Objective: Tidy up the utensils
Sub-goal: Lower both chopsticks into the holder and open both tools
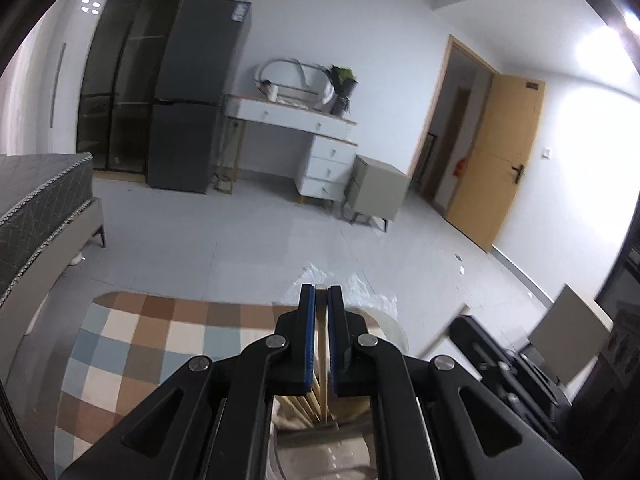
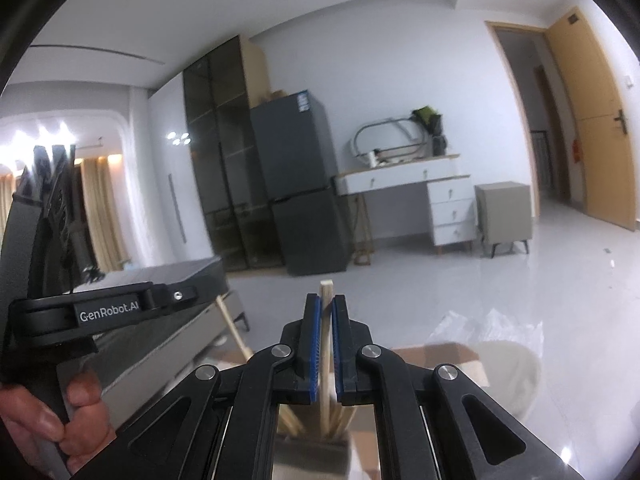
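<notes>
left gripper [image 1: 321, 294]: clamped tight on one chopstick [image 1: 320, 312], tip poking out past the pads
right gripper [image 2: 326, 304]: pinching another chopstick [image 2: 326, 300] too
other chopsticks [image 1: 310, 400]: bunched in the holder [image 1: 320, 432] right below

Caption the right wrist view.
Right gripper shut on a wooden chopstick, fridge and dressing table behind.

Open tiled floor [image 1: 256, 236] ahead of both grippers, lots of free room. Obstacles: bed [image 1: 36, 208] to the left; fridge [image 1: 192, 92], desk [image 1: 304, 124] & small cabinet [image 1: 376, 192] along far wall, well apart. Close in: bundle of wooden sticks [image 2: 326, 408] right under the jaws, plastic wrap [image 2: 488, 328] on floor just beyond. Left gripper's body [image 2: 80, 312] crowds the right one's left side. Doorway [image 2: 532, 120] open at far right.
</notes>
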Motion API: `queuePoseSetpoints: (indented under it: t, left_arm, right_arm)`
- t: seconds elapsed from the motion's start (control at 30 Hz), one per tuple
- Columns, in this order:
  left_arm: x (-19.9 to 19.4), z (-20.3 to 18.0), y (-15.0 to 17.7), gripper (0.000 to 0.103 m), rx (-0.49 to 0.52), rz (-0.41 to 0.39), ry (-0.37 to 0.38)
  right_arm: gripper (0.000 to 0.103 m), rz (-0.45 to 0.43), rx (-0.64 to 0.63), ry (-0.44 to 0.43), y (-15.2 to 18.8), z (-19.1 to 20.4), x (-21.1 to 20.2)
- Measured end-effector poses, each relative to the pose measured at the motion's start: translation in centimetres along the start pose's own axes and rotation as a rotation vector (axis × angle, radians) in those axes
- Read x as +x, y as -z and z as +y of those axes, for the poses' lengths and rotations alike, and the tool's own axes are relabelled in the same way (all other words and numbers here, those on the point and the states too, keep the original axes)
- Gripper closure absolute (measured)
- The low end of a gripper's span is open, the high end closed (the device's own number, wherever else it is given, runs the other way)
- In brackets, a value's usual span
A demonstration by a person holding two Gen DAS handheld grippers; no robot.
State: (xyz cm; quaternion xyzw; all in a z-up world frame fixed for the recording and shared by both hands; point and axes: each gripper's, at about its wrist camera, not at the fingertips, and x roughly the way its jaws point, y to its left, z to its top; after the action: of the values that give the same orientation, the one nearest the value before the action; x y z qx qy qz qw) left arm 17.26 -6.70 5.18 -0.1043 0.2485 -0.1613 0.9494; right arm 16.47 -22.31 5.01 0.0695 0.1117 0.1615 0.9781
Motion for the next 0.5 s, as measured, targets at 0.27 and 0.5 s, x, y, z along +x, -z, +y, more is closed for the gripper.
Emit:
queuePoseSetpoints:
  t: [0.27, 0.5]
  left_arm:
    - [0.4, 0.2, 1.3, 0.102, 0.01, 0.112, 0.005]
    - [0.4, -0.3, 1.4, 0.102, 0.033, 0.15, 0.016]
  right_arm:
    - [0.101, 0.09, -0.072, -0.025, 1.4, 1.6, -0.1]
    - [0.098, 0.05, -0.009, -0.003, 0.1, 0.1, -2.2]
